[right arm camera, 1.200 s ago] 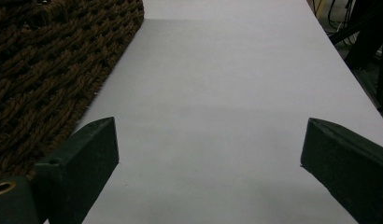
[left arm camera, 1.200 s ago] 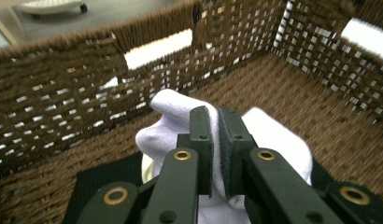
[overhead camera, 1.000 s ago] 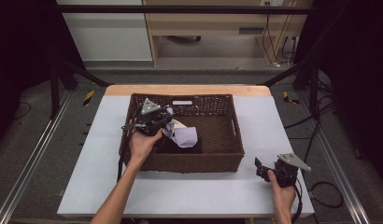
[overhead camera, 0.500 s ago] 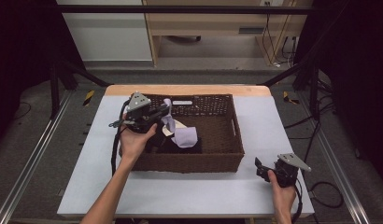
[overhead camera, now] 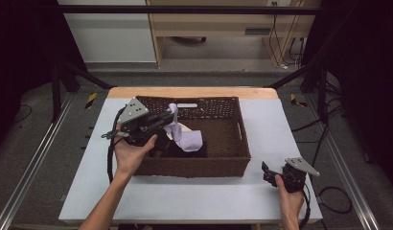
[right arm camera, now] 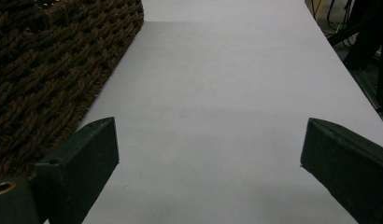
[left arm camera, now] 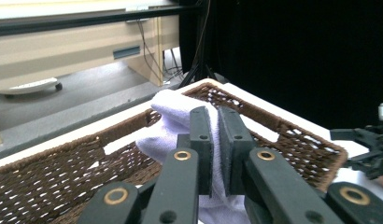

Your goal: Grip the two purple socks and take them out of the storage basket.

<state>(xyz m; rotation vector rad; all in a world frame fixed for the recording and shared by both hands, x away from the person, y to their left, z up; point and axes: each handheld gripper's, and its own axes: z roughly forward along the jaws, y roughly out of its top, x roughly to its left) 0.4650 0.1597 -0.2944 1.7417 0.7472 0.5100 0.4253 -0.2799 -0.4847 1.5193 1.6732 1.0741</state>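
Observation:
A brown wicker basket [overhead camera: 228,160] stands in the middle of the white table. My left gripper [overhead camera: 171,114] is lifted above the basket's left part, shut on a pale lavender cloth [overhead camera: 189,140] that hangs from its jaws down into the basket. In the left gripper view the cloth [left arm camera: 173,114] bulges out behind the pinched jaws of the left gripper [left arm camera: 216,128]. Under the cloth lie dark and cream items [overhead camera: 185,127], mostly hidden. My right gripper [overhead camera: 265,171] rests low at the table's front right, open, nothing between its jaws; in its own view the right gripper [right arm camera: 208,140] faces bare table.
The basket wall [right arm camera: 45,70] stands close on the left of my right gripper. The white tabletop [overhead camera: 281,124] has free room right of and in front of the basket. Black frame bars and a wooden desk [overhead camera: 209,19] stand beyond the far edge.
My left gripper has risen and drawn back to the left, pulling the lavender cloth up out of the basket. The right gripper has stayed put.

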